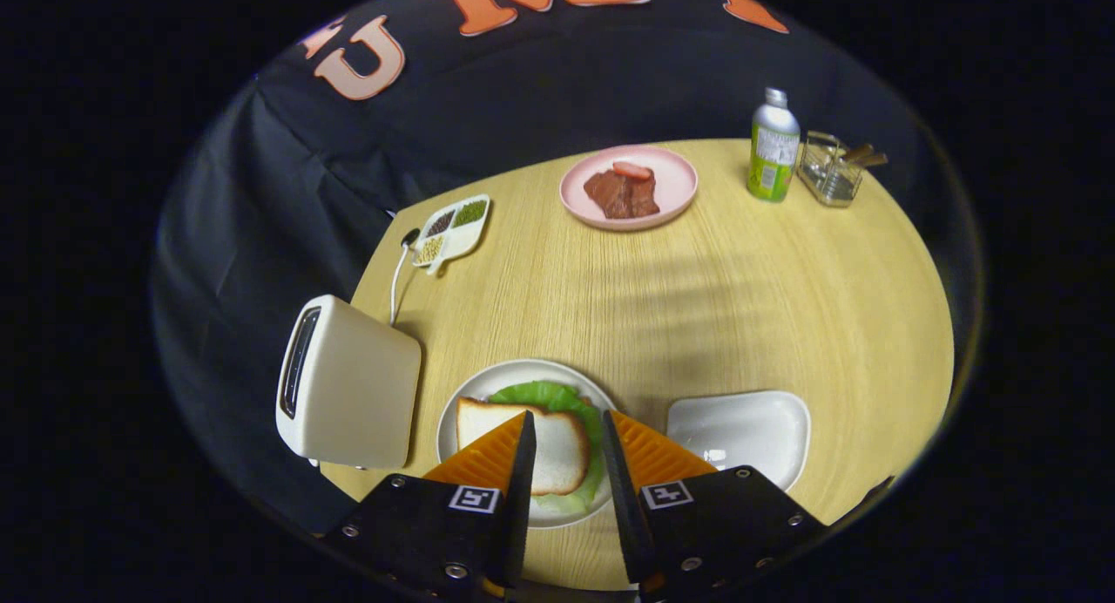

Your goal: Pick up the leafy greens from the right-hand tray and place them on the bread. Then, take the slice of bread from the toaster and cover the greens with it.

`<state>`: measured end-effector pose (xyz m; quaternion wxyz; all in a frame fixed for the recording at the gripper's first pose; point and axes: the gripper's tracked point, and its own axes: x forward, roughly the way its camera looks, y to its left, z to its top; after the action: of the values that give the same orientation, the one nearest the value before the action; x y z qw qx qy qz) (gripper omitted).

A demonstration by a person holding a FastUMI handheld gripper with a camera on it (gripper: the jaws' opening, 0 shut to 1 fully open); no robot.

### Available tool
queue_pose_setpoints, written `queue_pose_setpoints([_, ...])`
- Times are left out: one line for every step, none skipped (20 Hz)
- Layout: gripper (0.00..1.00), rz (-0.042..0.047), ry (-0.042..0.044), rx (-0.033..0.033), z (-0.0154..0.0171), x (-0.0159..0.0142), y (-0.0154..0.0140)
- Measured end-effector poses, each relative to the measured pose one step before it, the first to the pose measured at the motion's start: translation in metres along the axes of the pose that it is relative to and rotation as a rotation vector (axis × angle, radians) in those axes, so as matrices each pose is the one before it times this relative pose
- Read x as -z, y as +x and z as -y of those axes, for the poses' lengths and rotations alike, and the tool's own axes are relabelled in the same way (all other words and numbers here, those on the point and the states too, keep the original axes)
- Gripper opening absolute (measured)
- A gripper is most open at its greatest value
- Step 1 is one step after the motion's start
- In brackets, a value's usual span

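Gripper view is looking steeply down on the table (740, 298), with my gripper (564, 442) hovering above the round plate (475, 389) and pointing toward the far edge. My fingers are standing apart, gripping nothing, with a gap between them; I am seeing one bread slice (557, 450) through that gap. The slice is lying on top of the greens (544, 396), which are peeking out along its far and right edges. I cannot tell whether another slice is sitting beneath the greens. One toaster (353, 385) is standing just left of the plate, its slot looking dark. One white tray (749, 424) is sitting just right of the plate. Farther off, one pink plate (666, 189) is carrying meat, one divided dish (453, 228) is holding beans, and one bottle (773, 145) is standing beside one glass holder (832, 172). The bottle's label is too small for reading.
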<state>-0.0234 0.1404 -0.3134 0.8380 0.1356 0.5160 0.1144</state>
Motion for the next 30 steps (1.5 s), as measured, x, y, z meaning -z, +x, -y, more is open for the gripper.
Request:
queue_pose_setpoints([0.45, 0.05361, -0.03019, 0.00873, -0.00237, -0.01417, -0.0102])
queue_pose_setpoints([0.45, 0.05441, -0.02803, 0.00393, -0.00218, -0.01625, -0.00965])
queue_pose_setpoints([0.48, 0.05361, -0.02756, 0.00852, -0.00245, -0.01429, -0.00897])
queue_pose_setpoints([0.52, 0.05509, -0.02464, 0.00705, -0.00099, -0.01704, -0.00919])
queue_pose_setpoints([0.54, 0.04918, -0.02133, 0.01177, -0.00112, -0.01388, -0.009])
queue_pose_setpoints([0.55, 0.04496, -0.01749, 0.00531, 0.00012, -0.01461, -0.01033])
queue_pose_setpoints([0.55, 0.05355, -0.0182, 0.00752, -0.00075, -0.01772, -0.01052])
queue_pose_setpoints([0.55, 0.0537, -0.01785, 0.01136, 0.00098, -0.01896, -0.00854])
queue_pose_setpoints([0.55, 0.0517, -0.01879, 0.01093, -0.00017, -0.01765, -0.00883])
queue_pose_setpoints([0.55, 0.0544, -0.01514, 0.00997, 0.00015, -0.01932, -0.00724])
queue_pose_setpoints([0.57, 0.04871, -0.01274, 0.00851, -0.00099, -0.0173, -0.00775])
queue_pose_setpoints([0.61, 0.04751, -0.00845, 0.00972, 0.00016, -0.01766, -0.00579])
queue_pose_setpoints([0.62, 0.03812, -0.01128, 0.01735, -0.00026, -0.01399, -0.00508])
queue_pose_setpoints([0.63, 0.04464, -0.0081, 0.01857, 0.00185, -0.01622, -0.00533])
queue_pose_setpoints([0.63, 0.04905, -0.00726, 0.0185, 0.00348, -0.01762, -0.00453])
queue_pose_setpoints([0.63, 0.04431, -0.00506, 0.01864, 0.00469, -0.01618, -0.00557])
queue_pose_setpoints([0.63, 0.04856, -0.00586, 0.01412, 0.00193, -0.01506, -0.00575])
queue_pose_setpoints([0.65, 0.04502, -0.01005, 0.01835, 0.0042, -0.01407, -0.00415])
queue_pose_setpoints([0.68, 0.0422, -0.01192, 0.0203, 0.00488, -0.01169, -0.00407])
queue_pose_setpoints([0.72, 0.03725, -0.0094, 0.01762, 0.00439, -0.0105, -0.00403])
queue_pose_setpoints([0.75, 0.03371, -0.00563, 0.0154, 0.00186, -0.00884, -0.00282])
queue_pose_setpoints([0.79, 0.03083, -0.00292, 0.01307, 0.00296, -0.00862, -0.00224])
queue_pose_setpoints([0.8, 0.02519, -0.0034, 0.0098, 0.0019, -0.00975, -0.00164])
queue_pose_setpoints([0.83, 0.0212, -0.00217, 0.01242, 0.00453, -0.00886, -0.00097])
queue_pose_setpoints([0.84, 0.01266, -0.00438, 0.00449, 0.00196, -0.00334, 0.00033])
queue_pose_setpoints([0.85, 0.01009, -0.00474, 0.00141, -0.00093, 0.0014, -0.00056])
queue_pose_setpoints([0.86, 0.00432, -0.00561, 0.00104, -0.00001, 0.00068, 0.00037])
queue_pose_setpoints([0.87, 0.00272, -0.00166, 0.00689, 0.00175, 0.00029, -0.00068])
queue_pose_setpoints([0.87, 0.01005, 0.00458, 0.00337, 0.00116, -0.00102, -0.00102])
queue_pose_setpoints([0.88, 0.01204, 0.006, 0.00269, 0.00026, -0.00188, -0.0003])
